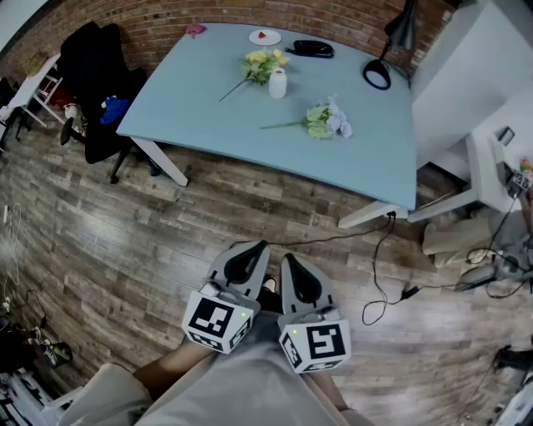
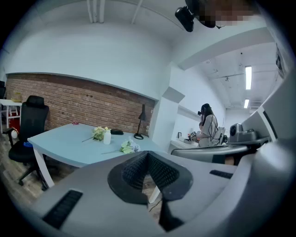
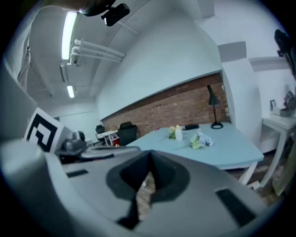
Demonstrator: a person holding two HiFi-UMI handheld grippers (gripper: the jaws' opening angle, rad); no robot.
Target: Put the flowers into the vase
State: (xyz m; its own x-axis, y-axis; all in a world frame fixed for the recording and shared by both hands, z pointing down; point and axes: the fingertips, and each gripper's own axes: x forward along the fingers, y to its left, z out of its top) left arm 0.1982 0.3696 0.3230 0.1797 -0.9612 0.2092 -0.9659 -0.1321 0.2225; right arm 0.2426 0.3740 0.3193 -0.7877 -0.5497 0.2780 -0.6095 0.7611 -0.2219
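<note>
Brick wall [image 1: 166, 18], wood floor [image 1: 125, 250], pale-blue table [image 1: 208, 116], black chair [image 1: 93, 79]

Your left tool [image 1: 254, 248] and right tool [image 1: 290, 262], both closed, are well apart from the worktop [image 1: 208, 104] bearing the vase [image 1: 277, 82] and flowers [image 1: 265, 63].

even, bright ceiling light, soft shadows; strong fisheye bending at edges (right claw view soft, slightly blurred).

The right gripper view is soft all over: the green-and-blue bunch [image 3: 200, 141], the yellow bunch [image 3: 172, 132] and the vase [image 3: 178, 134] on the table [image 3: 231, 148] show only as pale blobs. In the head view the lamp [image 1: 402, 29] runs off the top edge, and the red bit on the plate [image 1: 265, 37] and the pink thing [image 1: 195, 30] are too small to name.
</note>
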